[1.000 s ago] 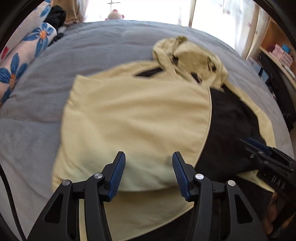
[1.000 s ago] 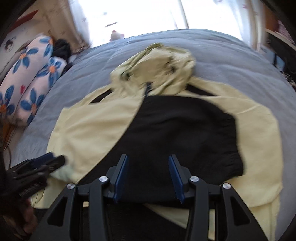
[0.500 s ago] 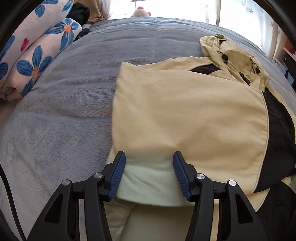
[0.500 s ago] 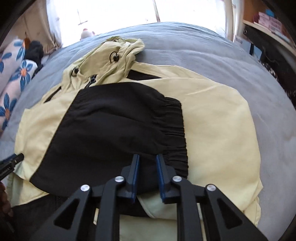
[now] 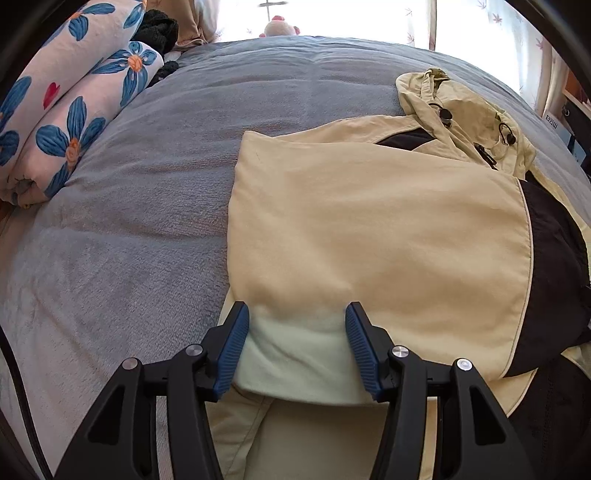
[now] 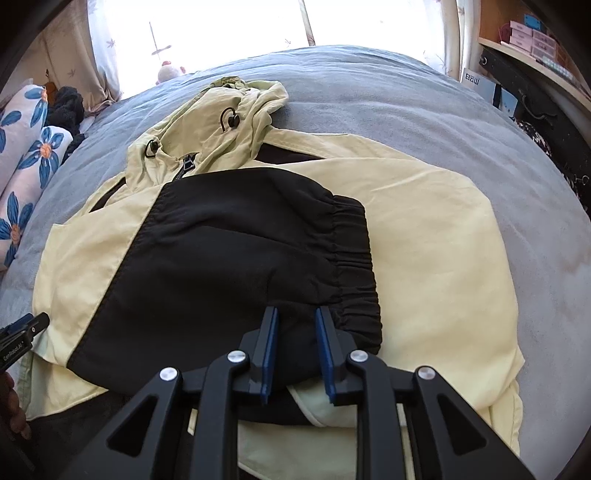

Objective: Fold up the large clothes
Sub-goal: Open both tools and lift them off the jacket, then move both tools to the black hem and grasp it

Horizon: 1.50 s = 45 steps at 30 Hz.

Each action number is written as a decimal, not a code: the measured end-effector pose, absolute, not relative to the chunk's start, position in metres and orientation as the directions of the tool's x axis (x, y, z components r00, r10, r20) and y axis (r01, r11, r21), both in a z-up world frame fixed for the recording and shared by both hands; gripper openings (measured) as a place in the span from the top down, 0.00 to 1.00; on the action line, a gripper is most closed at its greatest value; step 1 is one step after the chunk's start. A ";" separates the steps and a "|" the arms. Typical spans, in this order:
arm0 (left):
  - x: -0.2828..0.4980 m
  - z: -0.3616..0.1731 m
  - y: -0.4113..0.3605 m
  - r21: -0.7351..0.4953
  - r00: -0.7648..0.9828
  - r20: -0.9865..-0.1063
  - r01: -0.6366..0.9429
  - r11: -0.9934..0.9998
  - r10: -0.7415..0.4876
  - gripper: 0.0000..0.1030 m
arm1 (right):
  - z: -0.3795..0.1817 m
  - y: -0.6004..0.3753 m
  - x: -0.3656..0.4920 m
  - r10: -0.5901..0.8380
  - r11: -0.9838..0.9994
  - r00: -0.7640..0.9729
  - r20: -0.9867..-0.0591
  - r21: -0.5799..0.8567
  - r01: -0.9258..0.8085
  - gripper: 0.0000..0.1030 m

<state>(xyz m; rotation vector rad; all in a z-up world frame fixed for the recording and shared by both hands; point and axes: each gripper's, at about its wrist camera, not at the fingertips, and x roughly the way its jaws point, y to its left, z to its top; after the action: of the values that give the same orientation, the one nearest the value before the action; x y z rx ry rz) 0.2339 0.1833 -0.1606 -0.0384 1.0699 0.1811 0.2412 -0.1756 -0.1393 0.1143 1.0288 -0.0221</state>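
Note:
A pale-yellow hooded jacket [image 5: 369,229] with black panels lies flat on the grey bed, sleeves folded over its body. My left gripper [image 5: 297,308] stands open, its fingertips pressed down on either side of the folded yellow edge near the hem. In the right wrist view the jacket [image 6: 424,240] has its black sleeve [image 6: 240,258] laid across the front. My right gripper [image 6: 296,311] pinches the black fabric beside the elastic cuff, with its jaws opening slightly. The left gripper [image 6: 22,332] shows at the left edge. The hood [image 6: 229,122] is crumpled at the far end.
A grey blanket [image 5: 147,203] covers the bed. Rolled floral bedding [image 5: 62,122] and dark clothes lie at the far left. A plush toy [image 5: 279,27] sits by the bright window. Shelves with boxes [image 6: 535,37] stand at the right.
Both grippers swung apart to the jacket's near corners and lowered onto it. The right jaws narrowed from wide open onto the black sleeve. The left jaws kept their width.

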 end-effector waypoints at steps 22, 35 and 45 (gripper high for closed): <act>0.123 -0.031 0.152 0.058 0.623 -0.776 -0.083 0.995 0.097 0.35 | -0.037 -0.161 0.144 0.100 0.990 0.628 -0.772 0.139 0.012 0.66; 0.007 0.021 0.146 0.085 0.667 -0.736 -0.080 0.993 0.116 0.27 | 0.018 -0.159 0.037 0.107 0.993 0.697 -0.709 0.106 -0.044 0.55; -0.049 0.007 0.161 0.102 0.645 -0.748 -0.120 0.988 0.156 0.24 | 0.010 -0.174 -0.022 0.079 0.996 0.681 -0.728 0.082 -0.028 0.54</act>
<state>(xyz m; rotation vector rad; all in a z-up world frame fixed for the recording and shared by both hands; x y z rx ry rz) -0.0490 0.1613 0.0074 0.0441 0.8552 0.1570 -0.0222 -0.1744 0.0104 0.0663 0.8196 0.0600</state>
